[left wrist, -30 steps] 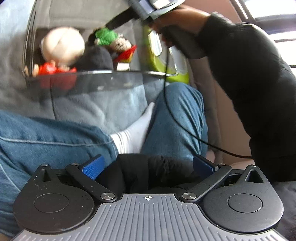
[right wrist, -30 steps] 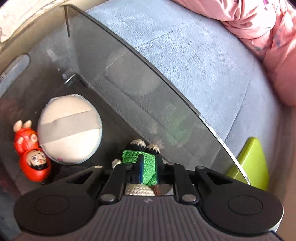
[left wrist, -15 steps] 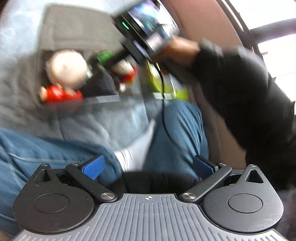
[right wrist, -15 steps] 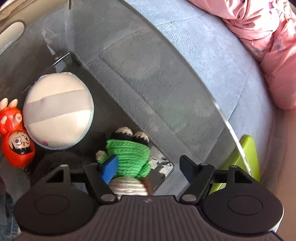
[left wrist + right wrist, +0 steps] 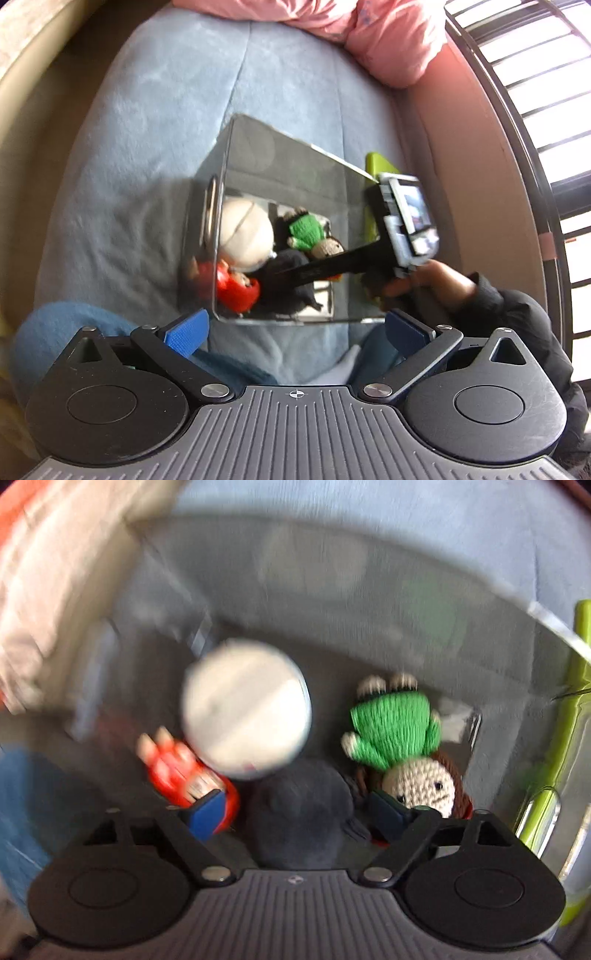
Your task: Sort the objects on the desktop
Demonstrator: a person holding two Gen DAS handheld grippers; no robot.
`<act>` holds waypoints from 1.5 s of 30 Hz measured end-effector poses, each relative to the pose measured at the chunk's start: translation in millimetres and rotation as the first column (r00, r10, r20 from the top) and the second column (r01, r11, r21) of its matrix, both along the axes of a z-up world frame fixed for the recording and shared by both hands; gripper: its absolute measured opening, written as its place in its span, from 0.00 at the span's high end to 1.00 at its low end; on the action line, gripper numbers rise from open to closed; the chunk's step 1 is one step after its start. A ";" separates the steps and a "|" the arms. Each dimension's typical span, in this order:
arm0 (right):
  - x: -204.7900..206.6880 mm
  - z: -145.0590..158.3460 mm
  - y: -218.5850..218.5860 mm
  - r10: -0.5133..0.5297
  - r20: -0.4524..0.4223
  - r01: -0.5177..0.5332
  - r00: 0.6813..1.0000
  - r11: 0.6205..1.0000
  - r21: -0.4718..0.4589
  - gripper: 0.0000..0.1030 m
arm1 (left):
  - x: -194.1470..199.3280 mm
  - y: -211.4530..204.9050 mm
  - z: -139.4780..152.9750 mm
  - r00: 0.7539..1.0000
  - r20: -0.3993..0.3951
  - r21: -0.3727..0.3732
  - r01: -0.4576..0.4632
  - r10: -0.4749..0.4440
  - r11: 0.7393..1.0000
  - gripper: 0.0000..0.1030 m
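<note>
A clear plastic box [image 5: 280,158] sits on a blue-grey cushion. Inside lie a crocheted doll in a green sweater [image 5: 306,229] [image 5: 395,731], a round white puff [image 5: 245,230] [image 5: 245,710], a red toy figure [image 5: 236,288] [image 5: 177,764] and a dark soft item [image 5: 284,280] [image 5: 301,808]. My right gripper [image 5: 299,808] is open over the box, its fingers either side of the dark item, holding nothing. It shows in the left wrist view as a black handle [image 5: 332,267] reaching into the box. My left gripper [image 5: 295,328] is open and empty, above and in front of the box.
A lime-green object [image 5: 376,173] [image 5: 576,716] stands against the box's right side. A pink quilt [image 5: 354,40] lies at the back. The person's jeans-clad leg [image 5: 74,321] is at the lower left. A window grille [image 5: 546,110] is at the right.
My right gripper opened and let go of the green-sweater doll, which now lies in the box, and it pulled back. My left gripper rose and now looks down on the box.
</note>
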State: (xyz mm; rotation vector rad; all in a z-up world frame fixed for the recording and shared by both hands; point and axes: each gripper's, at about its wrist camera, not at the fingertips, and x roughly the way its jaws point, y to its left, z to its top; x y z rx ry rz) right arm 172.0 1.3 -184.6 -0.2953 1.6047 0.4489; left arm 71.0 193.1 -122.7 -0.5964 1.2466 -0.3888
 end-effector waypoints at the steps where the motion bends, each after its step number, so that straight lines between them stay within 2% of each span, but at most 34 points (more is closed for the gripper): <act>1: -4.2 -7.5 -0.8 -0.007 -0.027 0.007 1.000 1.000 -0.014 0.19 | -0.2 -1.9 -3.0 1.000 -0.011 -0.004 0.005 -0.005 1.000 0.00; 3: -6.4 -27.9 -5.2 -0.036 -0.095 0.033 0.995 0.999 -0.026 0.28 | -0.3 -5.6 -8.8 0.999 -0.031 0.000 0.017 -0.017 1.000 0.00; 4: -8.5 -27.0 -6.1 -0.017 -0.085 0.016 0.996 1.000 -0.011 0.33 | -1.2 -6.5 -9.1 0.999 -0.036 0.004 0.024 -0.023 1.000 0.00; 6: -12.7 -24.1 -7.7 0.024 -0.061 -0.023 0.998 1.000 0.021 0.36 | -2.0 -7.7 -10.7 0.999 -0.045 0.008 0.031 -0.031 0.999 0.00; 8: -23.0 -11.3 -4.2 0.138 -0.006 -0.138 0.990 0.990 -0.024 0.36 | -0.5 -7.9 -12.7 0.998 -0.053 0.004 0.025 -0.025 1.000 0.00; 10: -33.4 1.8 -0.5 0.253 0.045 -0.249 0.966 0.965 -0.078 0.36 | 1.2 -9.3 -14.7 0.998 -0.060 0.000 0.019 -0.019 1.000 0.00; 12: -37.2 5.5 -2.5 0.303 0.050 -0.295 0.952 0.947 -0.128 0.35 | 5.1 -14.8 -19.0 0.997 -0.074 -0.008 0.034 -0.034 0.999 0.00; 14: -31.6 5.9 -10.9 0.260 0.044 -0.253 0.965 0.959 -0.125 0.31 | 10.8 -21.0 -23.2 0.994 -0.095 -0.005 0.056 -0.056 0.998 0.00; 16: -25.2 15.0 -21.9 0.169 0.058 -0.164 0.984 0.983 -0.078 0.32 | 18.0 -26.8 -22.2 0.992 -0.101 0.015 0.076 -0.074 0.997 0.00; 18: -19.0 46.9 -47.0 0.008 0.151 -0.021 0.988 0.997 0.079 0.33 | 28.8 -35.4 -16.9 0.990 -0.094 0.016 0.103 -0.101 0.995 0.00; 19: -19.3 66.7 -67.1 -0.109 0.206 0.071 0.973 0.980 0.184 0.30 | 37.5 -43.7 -14.9 0.988 -0.093 0.009 0.123 -0.122 0.992 0.00; 20: -19.8 86.7 -87.8 -0.230 0.247 0.154 0.941 0.944 0.292 0.26 | 46.4 -52.1 -12.9 0.985 -0.092 0.004 0.145 -0.144 0.989 0.00; 21: -20.4 106.7 -108.4 -0.352 0.273 0.227 0.895 0.888 0.400 0.24 | 58.1 -65.0 -12.9 0.981 -0.092 0.014 0.172 -0.169 0.985 0.00; 22: -21.3 121.7 -129.1 -0.453 0.284 0.269 0.845 0.820 0.506 0.20 | 69.3 -78.8 -14.1 0.977 -0.094 0.037 0.197 -0.192 0.980 0.00; 23: -22.3 136.4 -149.9 -0.549 0.281 0.299 0.787 0.738 0.605 0.13 | 81.4 -94.2 -17.6 0.972 -0.102 0.071 0.220 -0.212 0.973 0.00; 24: -22.5 145.8 -169.5 -0.619 0.253 0.305 0.743 0.651 0.695 0.10 | 93.1 -109.9 -23.4 0.968 -0.118 0.117 0.235 -0.222 0.965 0.00; 26: -22.6 153.6 -201.2 -0.675 0.161 0.251 0.720 0.470 0.847 0.10 | 112.5 -138.3 -39.2 0.964 -0.154 0.222 0.248 -0.217 0.943 0.00; 28: -23.6 144.8 -225.6 -0.637 0.071 0.143 0.768 0.279 0.950 0.08 | 126.7 -161.2 -57.2 0.963 -0.185 0.298 0.246 -0.197 0.922 0.00; 29: -25.7 137.0 -234.1 -0.615 0.048 0.112 0.787 0.218 0.969 0.08 | 132.2 -170.7 -66.4 0.959 -0.205 0.303 0.251 -0.194 0.919 0.00; 30: -28.8 126.8 -243.0 -0.602 0.037 0.093 0.798 0.183 0.979 0.07 | 138.3 -179.5 -76.0 0.951 -0.235 0.284 0.267 -0.203 0.921 0.00; 31: -31.1 117.8 -251.1 -0.605 0.033 0.099 0.796 0.183 0.978 0.07 | 143.4 -187.2 -85.6 0.941 -0.262 0.261 0.285 -0.216 0.923 0.00; 32: -30.4 114.6 -257.5 -0.641 0.047 0.150 0.766 0.249 0.957 0.07 | 147.7 -195.5 -94.9 0.931 -0.282 0.249 0.303 -0.230 0.920 0.00; 34: -28.7 109.0 -270.0 -0.709 0.091 0.264 0.699 0.374 0.889 0.07 | 153.8 -208.2 -111.5 0.915 -0.330 0.288 0.331 -0.231 0.899 0.00; 36: -32.7 112.9 -268.9 -0.730 0.272 0.337 0.627 0.568 0.751 0.07 | 156.5 -217.8 -125.1 0.895 -0.386 0.337 0.362 -0.223 0.869 0.00; 38: -38.6 115.5 -268.0 -0.700 0.372 0.347 0.609 0.657 0.670 0.07 | 153.9 -223.8 -132.7 0.866 -0.435 0.313 0.401 -0.245 0.861 0.00; 39: -41.4 113.3 -270.6 -0.701 0.371 0.337 0.609 0.652 0.679 0.07 | 150.7 -225.7 -133.7 0.860 -0.442 0.275 0.401 -0.256 0.874 0.00; 40: -43.2 110.8 -276.2 -0.713 0.342 0.320 0.612 0.618 0.718 0.07 | 147.6 -227.5 -134.6 0.853 -0.448 0.237 0.400 -0.266 0.885 0.00; 41: -44.3 109.1 -282.5 -0.729 0.300 0.310 0.615 0.573 0.758 0.06 | 144.9 -228.4 -134.8 0.858 -0.444 0.211 0.381 -0.259 0.900 0.02; 43: -40.2 102.5 -289.5 -0.752 0.222 0.302 0.620 0.490 0.818 0.05 | 143.6 -229.0 -136.7 0.871 -0.438 0.232 0.349 -0.222 0.908 0.13; 44: -36.3 105.6 -283.3 -0.758 0.201 0.310 0.621 0.473 0.825 0.05 | 144.0 -228.7 -138.0 0.877 -0.435 0.251 0.336 -0.204 0.908 0.26; 45: -34.2 105.4 -284.1 -0.762 0.195 0.320 0.618 0.470 0.823 0.05 | 145.6 -223.8 -140.3 0.878 -0.448 0.247 0.306 -0.172 0.920 0.28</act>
